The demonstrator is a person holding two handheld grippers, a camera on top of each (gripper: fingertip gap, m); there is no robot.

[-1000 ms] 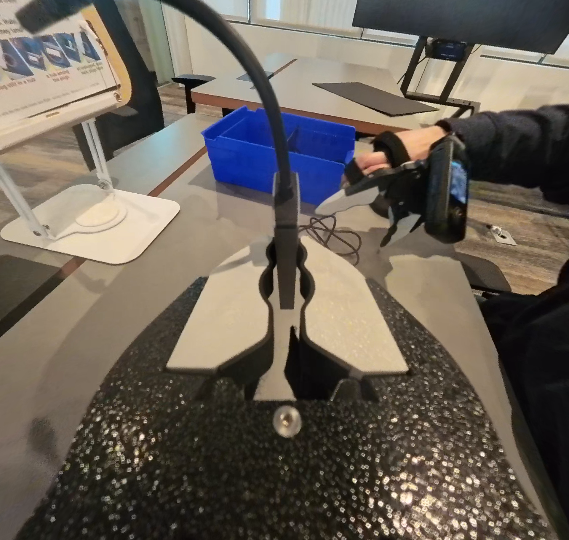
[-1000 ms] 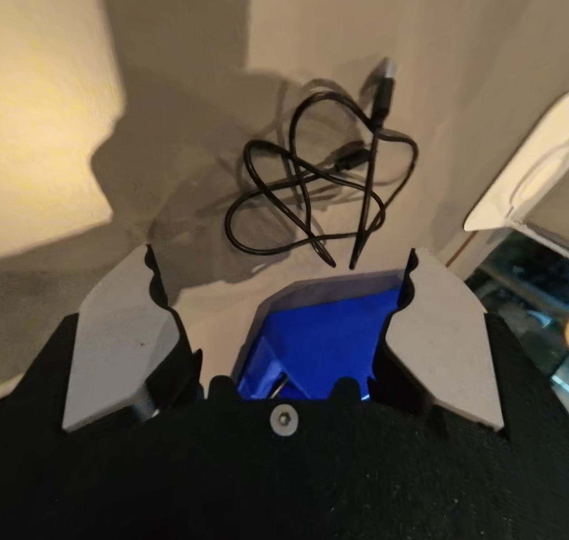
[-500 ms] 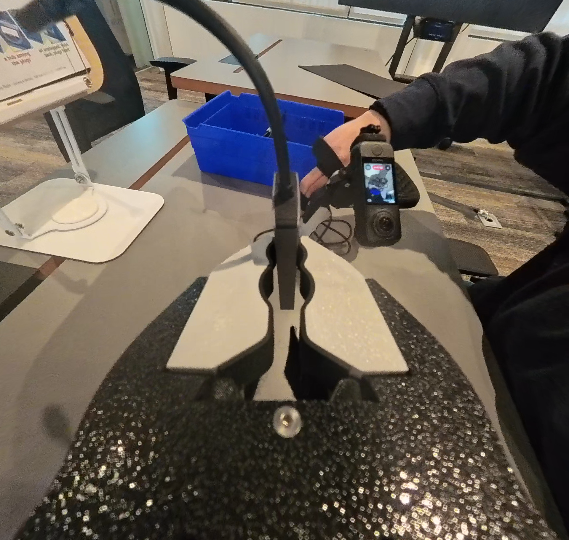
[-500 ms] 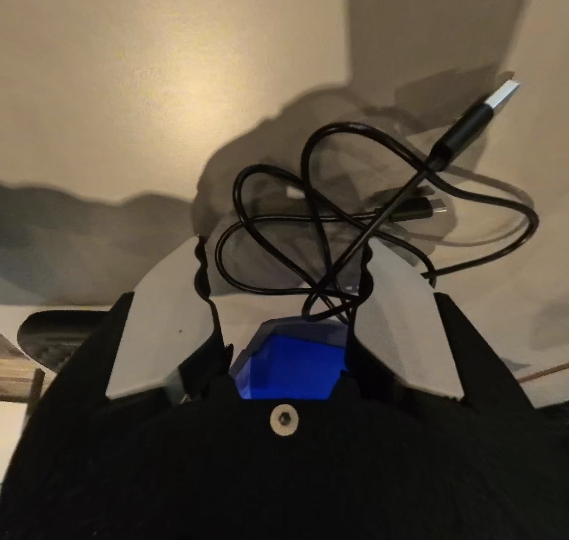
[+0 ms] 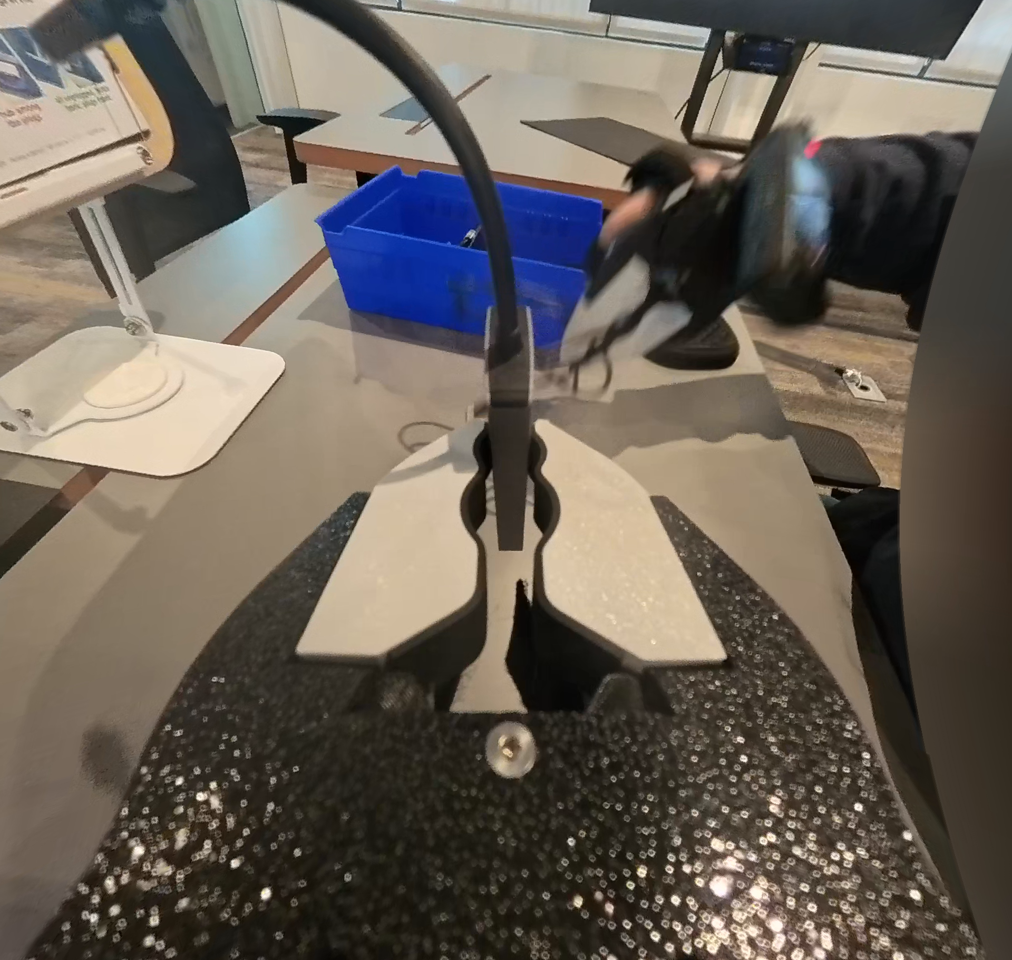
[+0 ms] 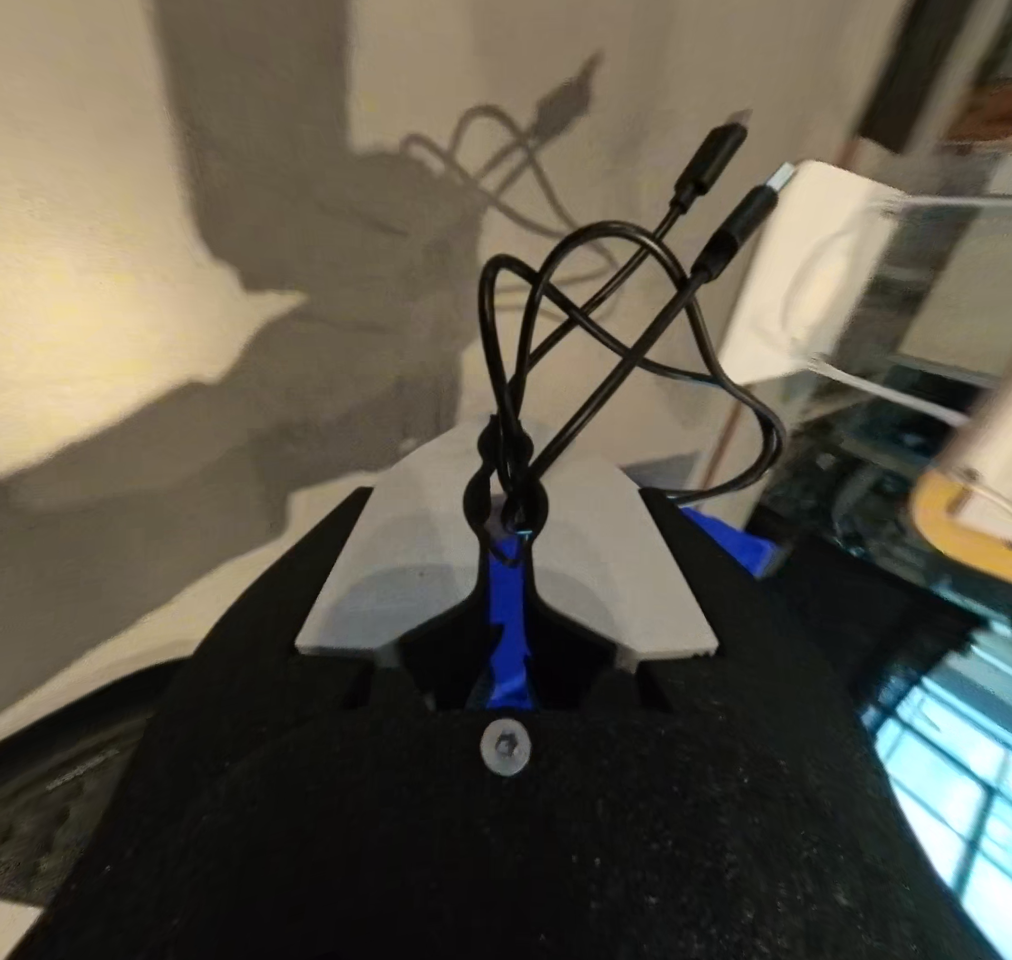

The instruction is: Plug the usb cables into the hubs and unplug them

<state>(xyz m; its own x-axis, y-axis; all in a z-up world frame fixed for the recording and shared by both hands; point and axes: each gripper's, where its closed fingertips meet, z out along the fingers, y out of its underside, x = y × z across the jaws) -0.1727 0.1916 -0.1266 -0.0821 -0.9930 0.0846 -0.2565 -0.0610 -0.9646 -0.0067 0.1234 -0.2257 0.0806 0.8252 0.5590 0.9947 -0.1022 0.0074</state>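
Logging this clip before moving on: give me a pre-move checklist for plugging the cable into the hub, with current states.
1. Left gripper clamped on hub: ok.
2. Right gripper shut on thin cable: ok, but it pinches bunched loops, not a plug.
3. Plug held for insertion: not ok; both plugs dangle free beyond the fingers.
4. Cable untangled: not ok, loops cross.
5. Hub port facing the plug: cannot tell, no port visible.
6. Cable off the table: ok in the right wrist view.
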